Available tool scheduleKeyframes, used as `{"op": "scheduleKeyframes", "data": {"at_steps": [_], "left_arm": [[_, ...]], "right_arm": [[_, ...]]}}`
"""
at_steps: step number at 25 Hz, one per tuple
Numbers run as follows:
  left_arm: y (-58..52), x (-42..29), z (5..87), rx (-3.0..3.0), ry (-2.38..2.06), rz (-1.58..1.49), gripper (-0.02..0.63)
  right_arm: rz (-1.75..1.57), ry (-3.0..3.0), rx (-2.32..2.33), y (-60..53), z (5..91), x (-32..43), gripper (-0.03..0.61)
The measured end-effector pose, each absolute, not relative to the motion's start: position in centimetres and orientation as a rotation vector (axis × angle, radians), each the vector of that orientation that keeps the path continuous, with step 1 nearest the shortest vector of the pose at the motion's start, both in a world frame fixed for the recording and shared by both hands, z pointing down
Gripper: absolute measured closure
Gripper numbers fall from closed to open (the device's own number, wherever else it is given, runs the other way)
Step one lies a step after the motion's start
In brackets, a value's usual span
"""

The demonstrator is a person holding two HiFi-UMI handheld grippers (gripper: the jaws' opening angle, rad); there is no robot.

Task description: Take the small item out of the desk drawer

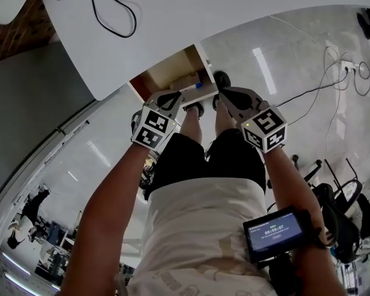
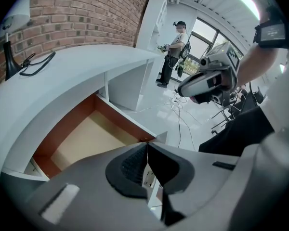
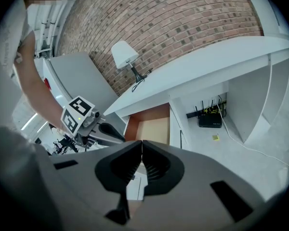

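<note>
Found left gripper [image 2: 147, 144] and right gripper [image 3: 142, 142] side by side at the front edge of the open drawer [image 2: 89, 136], each with jaws pressed fully together and nothing between them. Saw bare tan bottom in the drawer under the white desk [image 1: 234, 5]; could not make out the small item in any view. Noted a lamp [image 3: 124, 56] at the desk's far edge, against the brick wall [image 3: 192, 18].

You're facing a red brick wall [image 3: 183, 23], white lamp [image 3: 124, 55] in front of it. Glossy pale floor [image 1: 290, 45] under you, with a black router [image 3: 209, 121] on it. Big windows [image 2: 208, 35] off to one side.
</note>
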State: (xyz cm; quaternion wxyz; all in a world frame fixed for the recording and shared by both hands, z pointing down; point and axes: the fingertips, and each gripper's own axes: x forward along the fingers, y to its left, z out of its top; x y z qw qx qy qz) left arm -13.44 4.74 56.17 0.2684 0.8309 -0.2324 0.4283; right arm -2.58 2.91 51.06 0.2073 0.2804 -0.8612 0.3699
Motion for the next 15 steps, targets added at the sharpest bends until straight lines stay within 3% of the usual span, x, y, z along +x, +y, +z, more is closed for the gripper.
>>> {"op": "scheduleKeyframes", "data": {"at_steps": [15], "left_arm": [[5.1, -12.5, 60.2, 2.24, -0.583, 1.179, 0.607]], "right_arm": [[1.032, -2.398, 0.797, 2.7, 53.1, -2.4, 0.572]]}}
